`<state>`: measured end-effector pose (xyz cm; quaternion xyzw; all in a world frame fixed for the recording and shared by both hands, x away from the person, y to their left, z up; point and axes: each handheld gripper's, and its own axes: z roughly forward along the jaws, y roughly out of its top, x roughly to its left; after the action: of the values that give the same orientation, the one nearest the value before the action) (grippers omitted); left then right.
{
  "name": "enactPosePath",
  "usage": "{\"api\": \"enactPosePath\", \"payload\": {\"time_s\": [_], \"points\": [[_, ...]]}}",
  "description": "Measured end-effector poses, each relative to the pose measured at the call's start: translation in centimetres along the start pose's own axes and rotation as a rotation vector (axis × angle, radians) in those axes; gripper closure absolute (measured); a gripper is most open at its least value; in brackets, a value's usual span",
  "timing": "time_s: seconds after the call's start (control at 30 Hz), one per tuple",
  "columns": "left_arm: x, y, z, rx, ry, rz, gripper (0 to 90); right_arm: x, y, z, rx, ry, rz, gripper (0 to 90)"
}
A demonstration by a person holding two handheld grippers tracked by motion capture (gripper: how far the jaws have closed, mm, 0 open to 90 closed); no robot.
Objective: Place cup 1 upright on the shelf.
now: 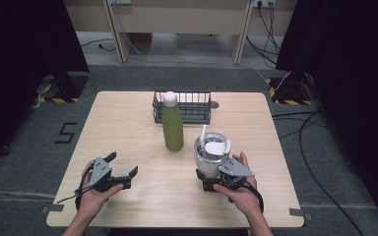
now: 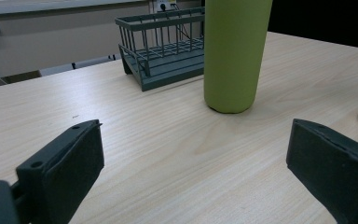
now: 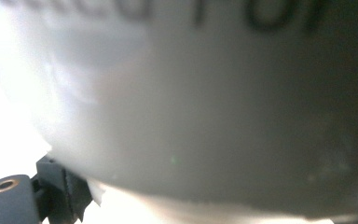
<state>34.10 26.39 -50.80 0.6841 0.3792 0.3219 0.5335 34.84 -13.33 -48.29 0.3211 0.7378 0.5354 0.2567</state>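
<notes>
The work in hand looks to be at an early stage: the white, round-bodied tumbler with a clear lid and white straw [image 1: 210, 153] stands upright on the pale wooden table [image 1: 128, 123], right up against the right gripper [image 1: 207, 182], which sits at the cup's near base with the person's right hand [image 1: 238, 189] wrapped around it. In the right gripper view the cup's white wall, with dark lettering along its top, presses so close to the lens that one black jaw is just glimpsed at the lower left; whether the pads are pressing on the cup or merely flanking it I cannot tell. Nothing appears lifted yet, and the dark green wire basket [image 1: 182, 106] lies well beyond both tools at the far side of the table, with nothing visible inside it. The left gripper [image 1: 123, 172] rests low on the table well to the left of the cup, its jaws wide apart with nothing between them. The tall olive-green metal bottle with a white cap [image 1: 172, 123] stands upright ahead of it and slightly to its right, apart from it. Judging from this, securing and moving the tumbler is still to come.
</notes>
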Motion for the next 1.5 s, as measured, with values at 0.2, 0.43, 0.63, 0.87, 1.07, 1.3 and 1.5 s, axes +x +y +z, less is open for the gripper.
{"api": "enactPosePath", "payload": {"time_s": [0.2, 0.43, 0.63, 0.87, 1.07, 1.3, 1.5], "points": [[0.0, 0.0, 0.0, 0.001, 0.001, -0.002, 3.3, -0.5, 1.0, -0.4, -0.02, -0.018, -0.001, 9.8], [0.1, -0.1, -0.1, -0.001, -0.002, -0.016, 3.5, -1.3, 2.1, -0.5, -0.042, -0.036, 0.009, 9.7], [0.4, -0.2, 0.0, 0.0, 0.008, -0.025, 3.5, -2.3, 2.9, -0.2, -0.054, -0.064, 0.023, 9.7], [0.4, -0.3, 0.0, -0.001, 0.014, -0.029, 3.5, -3.2, 3.5, 0.4, -0.05, -0.083, 0.029, 9.7], [0.3, -0.2, 0.0, -0.001, 0.009, -0.028, 3.5, -3.5, 4.1, 0.8, -0.053, -0.095, 0.031, 9.7], [0.4, -0.2, 0.0, -0.002, 0.013, -0.03, 3.6, -4.2, 4.8, 1.2, -0.059, -0.114, 0.029, 9.7], [0.3, -0.2, 0.1, 0.0, 0.014, -0.03, 3.8, -5.0, 5.5, 1.7, -0.067, -0.129, 0.03, 9.7]]}}
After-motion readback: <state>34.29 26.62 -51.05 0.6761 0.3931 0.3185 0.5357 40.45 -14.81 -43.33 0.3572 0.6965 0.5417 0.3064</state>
